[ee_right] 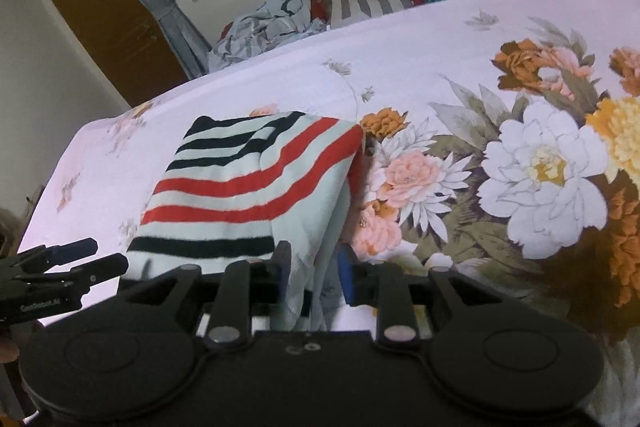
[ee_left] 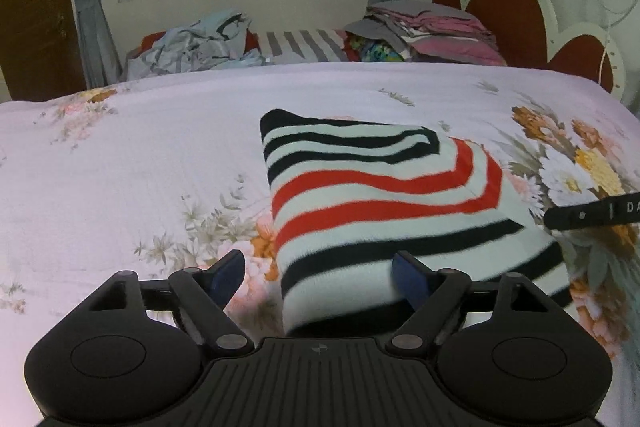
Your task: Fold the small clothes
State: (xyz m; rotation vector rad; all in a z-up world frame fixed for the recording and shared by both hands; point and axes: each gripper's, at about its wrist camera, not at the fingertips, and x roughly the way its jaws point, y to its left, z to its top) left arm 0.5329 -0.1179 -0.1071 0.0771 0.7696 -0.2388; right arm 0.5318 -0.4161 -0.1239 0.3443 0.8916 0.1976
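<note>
Jaws of my left gripper [ee_left: 318, 273] stand wide, gripping nothing; my right gripper [ee_right: 312, 273] is loosened around the hem. Striped garment [ee_left: 384, 195] lies folded at twelve o'clock on the floral bedsheet [ee_left: 132, 147]. I judge unfolded clothes [ee_left: 192, 45] behind remain.

A folded striped garment [ee_left: 384, 203] lies on a floral bedsheet [ee_left: 140, 155], its white knit crossed by black bands at the far and near ends and red bands through the middle. One layer is doubled over the top (its stripes bend at the fold), and the right-hand edge lifts slightly off the sheet.
</note>
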